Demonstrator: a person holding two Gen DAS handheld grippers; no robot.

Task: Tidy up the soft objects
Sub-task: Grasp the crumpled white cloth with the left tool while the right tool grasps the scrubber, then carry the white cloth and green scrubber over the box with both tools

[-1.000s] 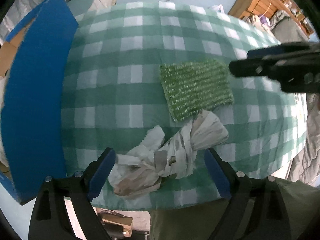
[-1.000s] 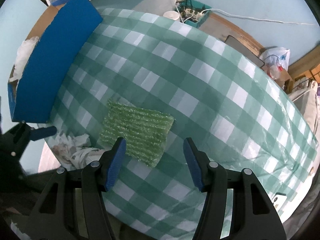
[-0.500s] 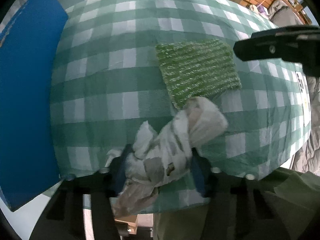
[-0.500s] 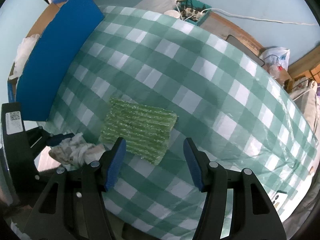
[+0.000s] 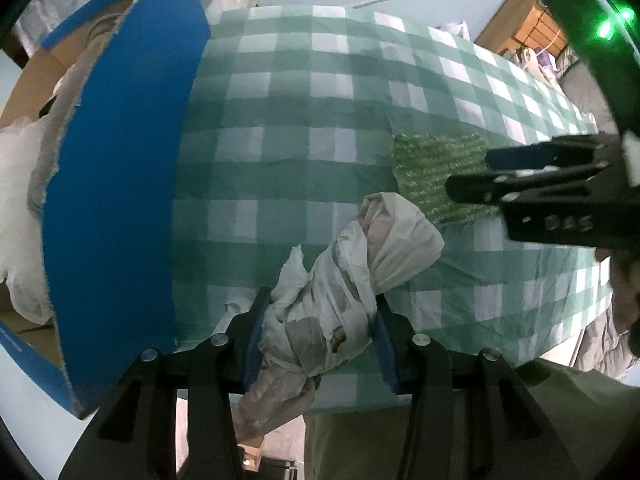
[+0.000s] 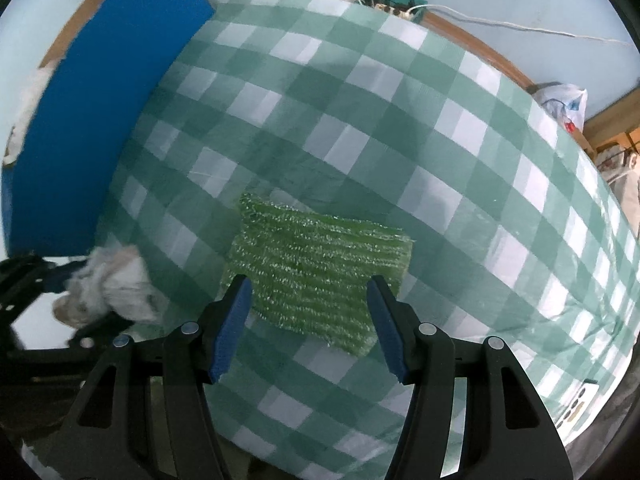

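Observation:
My left gripper (image 5: pixel 318 338) is shut on a knotted white cloth bundle (image 5: pixel 352 280) and holds it above the near table edge; it also shows in the right wrist view (image 6: pixel 112 284). A green fuzzy cloth (image 6: pixel 320 272) lies flat on the checked tablecloth (image 6: pixel 360 120). My right gripper (image 6: pixel 308 328) is open, its fingers straddling the near edge of the green cloth. In the left wrist view the green cloth (image 5: pixel 432 168) is partly hidden behind the right gripper (image 5: pixel 520 176).
A blue cardboard box (image 5: pixel 116 184) stands at the table's left, holding white soft items (image 5: pixel 20 184). The box shows in the right wrist view (image 6: pixel 88 112) too. A power strip and cable (image 6: pixel 400 8) lie beyond the far edge.
My left gripper closed on the white bundle and lifted it, swinging left toward the blue box. My right gripper moved down over the green cloth.

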